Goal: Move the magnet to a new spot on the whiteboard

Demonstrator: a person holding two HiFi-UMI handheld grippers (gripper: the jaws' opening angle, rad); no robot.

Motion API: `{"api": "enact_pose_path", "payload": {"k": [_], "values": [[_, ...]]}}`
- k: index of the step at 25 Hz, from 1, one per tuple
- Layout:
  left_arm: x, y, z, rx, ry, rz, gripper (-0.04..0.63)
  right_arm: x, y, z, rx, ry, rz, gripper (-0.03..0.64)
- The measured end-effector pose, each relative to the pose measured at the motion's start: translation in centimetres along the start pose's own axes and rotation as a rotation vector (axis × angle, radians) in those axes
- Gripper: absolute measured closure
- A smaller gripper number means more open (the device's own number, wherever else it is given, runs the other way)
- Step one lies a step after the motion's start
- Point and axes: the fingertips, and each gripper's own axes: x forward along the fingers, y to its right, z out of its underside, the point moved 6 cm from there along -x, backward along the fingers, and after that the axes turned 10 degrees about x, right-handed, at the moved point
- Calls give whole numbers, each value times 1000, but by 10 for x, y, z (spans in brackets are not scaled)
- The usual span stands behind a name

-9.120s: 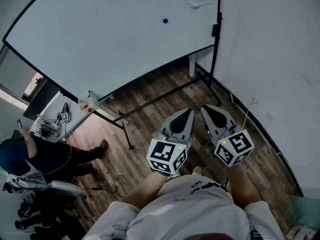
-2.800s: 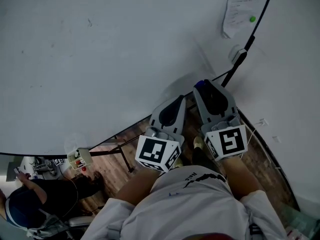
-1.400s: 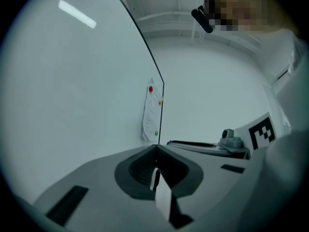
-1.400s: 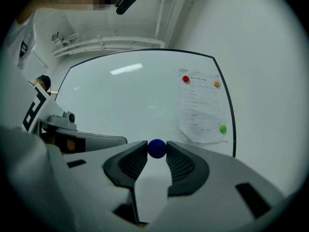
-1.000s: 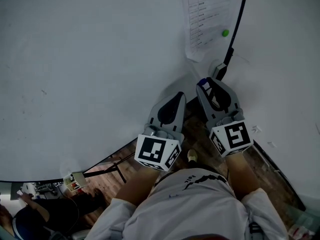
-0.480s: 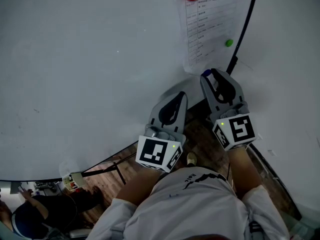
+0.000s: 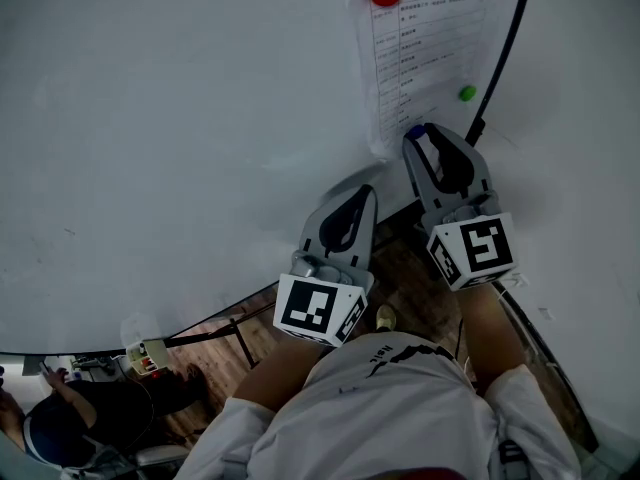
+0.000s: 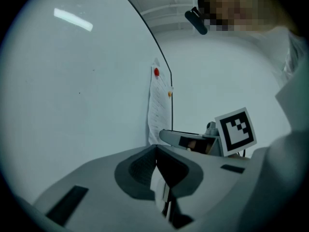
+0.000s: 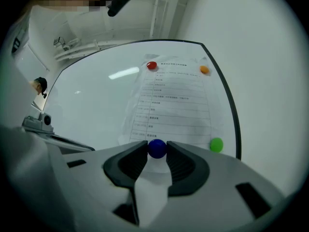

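A small blue round magnet (image 9: 157,148) is pinched between the tips of my right gripper (image 9: 157,150), which is shut on it. In the head view the blue magnet (image 7: 416,130) and right gripper (image 7: 420,134) sit at the lower edge of a printed paper sheet (image 7: 420,38) on the whiteboard (image 7: 180,118). My left gripper (image 7: 362,194) hangs lower and to the left, jaws together with nothing between them; in its own view the left gripper (image 8: 157,151) points along the whiteboard (image 8: 72,91).
The paper sheet (image 9: 169,105) is held by a red magnet (image 9: 151,65), an orange magnet (image 9: 204,70) and a green magnet (image 9: 216,144). The board's black frame (image 7: 500,58) runs just right of it. A white wall (image 7: 580,118) lies beyond. A person (image 7: 60,438) sits lower left.
Both grippers have risen along the board from floor level. The right one took the blue magnet and carried it up and right to the sheet's lower edge.
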Motion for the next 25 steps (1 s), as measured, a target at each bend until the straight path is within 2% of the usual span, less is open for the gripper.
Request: {"api": "enact_pose_path", "payload": {"k": [25], "values": [[5,-4,5,1,-22,-33,584,14,4,0,8,-3,-19,489]]}}
